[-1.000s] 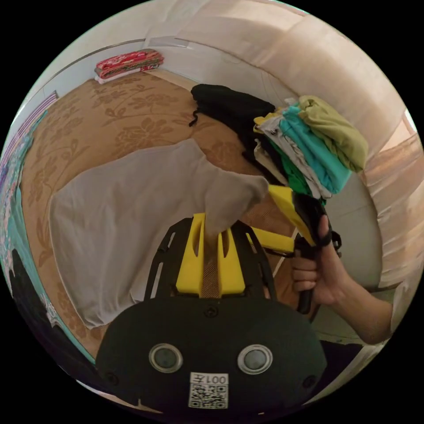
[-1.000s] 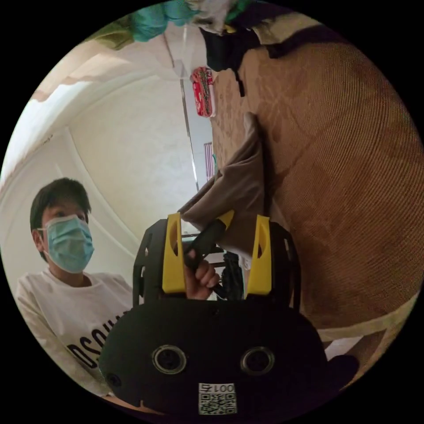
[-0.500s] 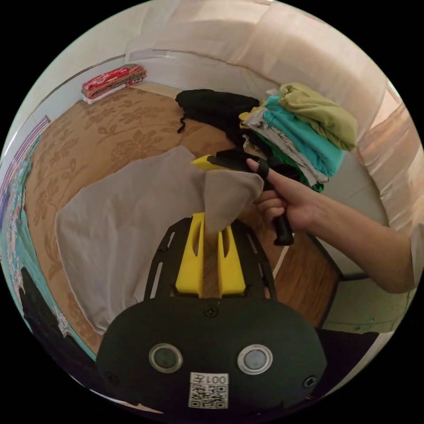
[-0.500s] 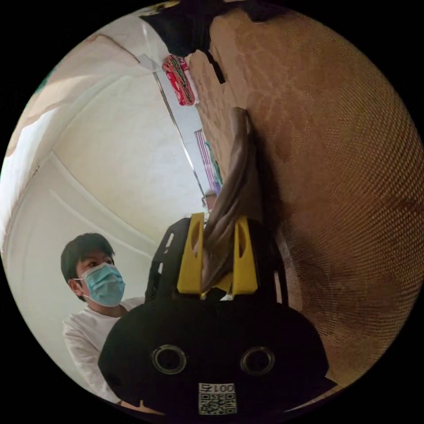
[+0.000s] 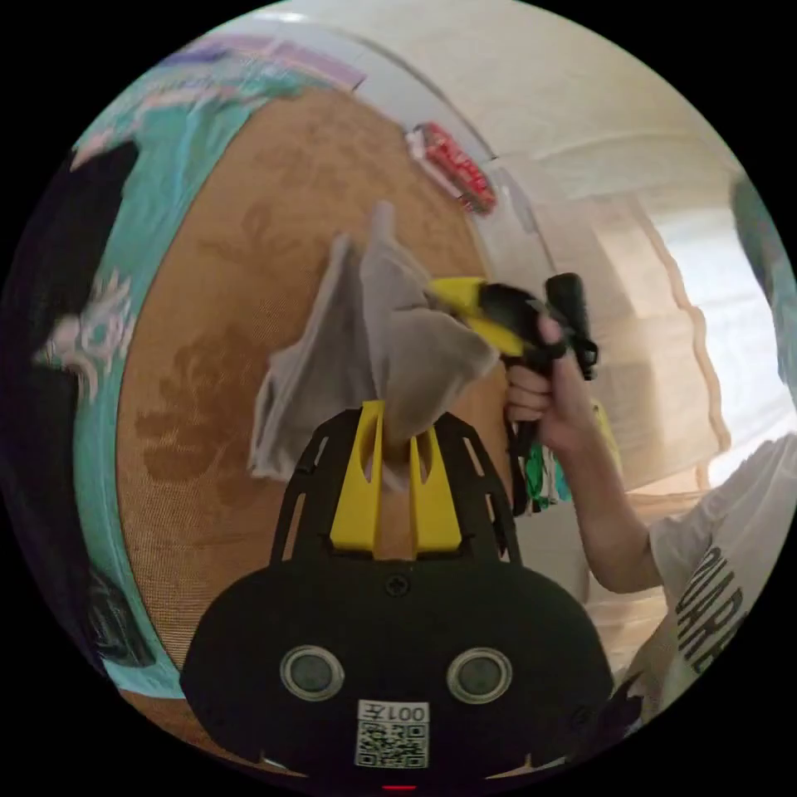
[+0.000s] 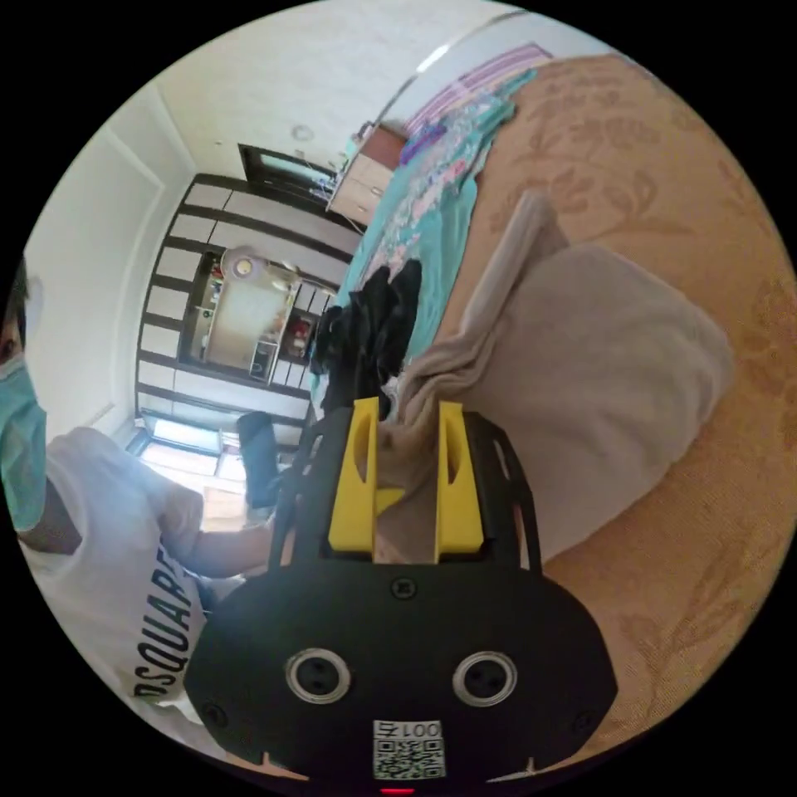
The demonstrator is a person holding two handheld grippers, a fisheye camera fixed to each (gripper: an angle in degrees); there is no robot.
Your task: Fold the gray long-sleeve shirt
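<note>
The gray long-sleeve shirt (image 5: 357,332) hangs bunched above the brown flowered mat (image 5: 207,332), lifted clear in the left gripper view. My left gripper (image 5: 397,415) is shut on one gathered part of it. Just to the right, the right gripper (image 5: 465,303) in a person's hand (image 5: 548,398) pinches the same cloth. In the right gripper view the shirt (image 6: 581,365) drapes down over the mat (image 6: 706,515), and my right gripper (image 6: 403,415) is shut on its bunched edge.
A teal patterned sheet (image 5: 149,166) borders the mat. A red folded stack (image 5: 452,166) lies at the mat's far edge. Dark clothes (image 6: 369,324) sit on the teal sheet. A person in a white printed top (image 6: 116,564) stands close by.
Both cameras have swung round sharply. The shirt, lying mostly flat on the mat before, is now lifted and bunched between the two grippers. The right gripper closed on it half a second ago.
</note>
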